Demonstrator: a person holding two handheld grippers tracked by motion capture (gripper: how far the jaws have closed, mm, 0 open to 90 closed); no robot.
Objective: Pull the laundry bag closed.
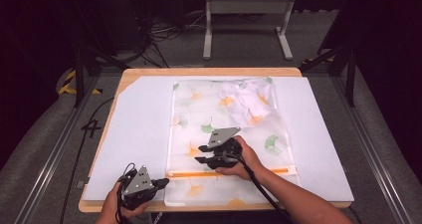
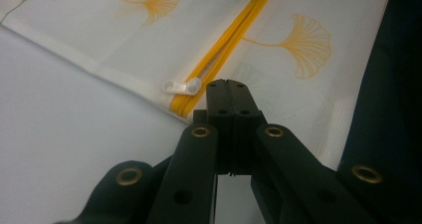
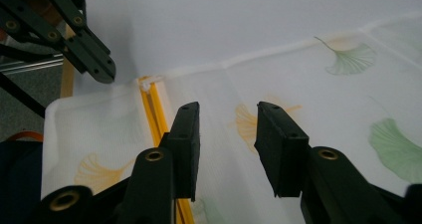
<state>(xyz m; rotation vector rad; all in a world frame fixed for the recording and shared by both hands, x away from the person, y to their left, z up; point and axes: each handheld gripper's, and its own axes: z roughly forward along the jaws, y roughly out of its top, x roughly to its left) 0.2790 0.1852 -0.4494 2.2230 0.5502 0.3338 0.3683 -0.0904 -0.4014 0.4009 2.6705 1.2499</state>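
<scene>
Mesh bag [image 1: 224,134] under right gripper [image 1: 203,154], flat

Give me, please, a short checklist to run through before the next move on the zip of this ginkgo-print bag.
1. Left gripper shut, pinching the bag's edge beside the zip: cannot tell.
2. Right gripper open, nothing between its pads: ok.
3. White zip pull in sight and free: ok.
4. Yellow zip lying straight: ok.
5. Mesh bag flat on the white sheet: ok.
6. Crumpled cloth clear of the zip: ok.
</scene>
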